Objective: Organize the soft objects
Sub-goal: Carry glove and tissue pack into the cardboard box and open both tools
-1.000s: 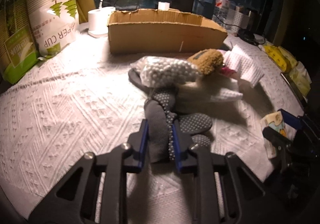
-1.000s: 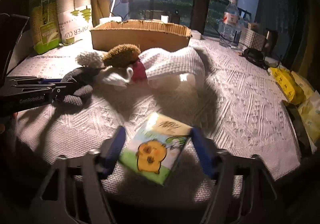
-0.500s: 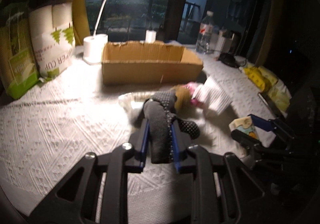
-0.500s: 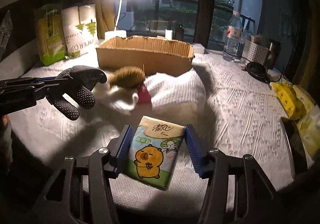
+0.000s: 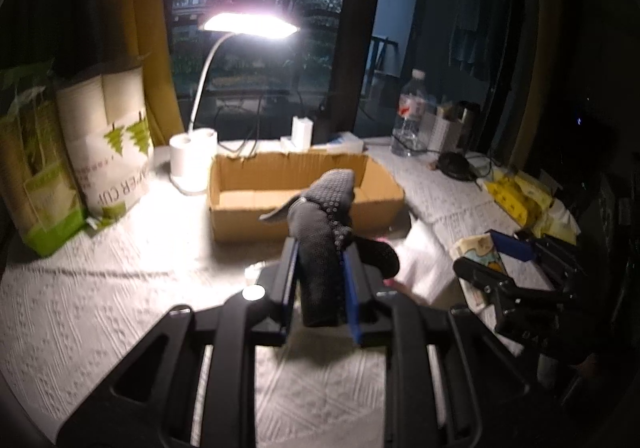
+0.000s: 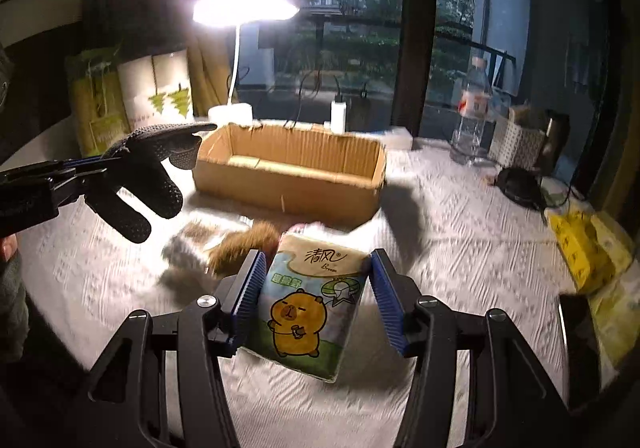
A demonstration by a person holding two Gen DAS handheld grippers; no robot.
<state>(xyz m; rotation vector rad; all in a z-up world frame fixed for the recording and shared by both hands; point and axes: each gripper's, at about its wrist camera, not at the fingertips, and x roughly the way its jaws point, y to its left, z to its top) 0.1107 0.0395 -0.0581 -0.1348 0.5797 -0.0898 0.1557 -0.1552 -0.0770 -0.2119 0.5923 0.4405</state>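
Observation:
My left gripper (image 5: 318,248) is shut on a dark grey dotted glove (image 5: 326,219) and holds it in the air in front of the open cardboard box (image 5: 248,215). The glove also shows at the left of the right wrist view (image 6: 148,171). My right gripper (image 6: 316,268) is shut on a tissue pack with a cartoon capybara (image 6: 308,308), raised above the table. The pack shows at the right of the left wrist view (image 5: 478,256). A brown plush toy (image 6: 244,244) and a white cloth (image 5: 420,268) lie on the table in front of the box (image 6: 288,183).
A lit desk lamp (image 6: 240,11) stands behind the box. Paper cup packs (image 5: 108,151) stand at the left. A water bottle (image 6: 472,115), a black mouse (image 6: 518,183) and yellow packets (image 6: 580,248) are at the right. A white textured cloth (image 5: 100,308) covers the table.
Both grippers have risen from the table. The left one lifted the glove off the pile towards the box. The right one lifted the tissue pack.

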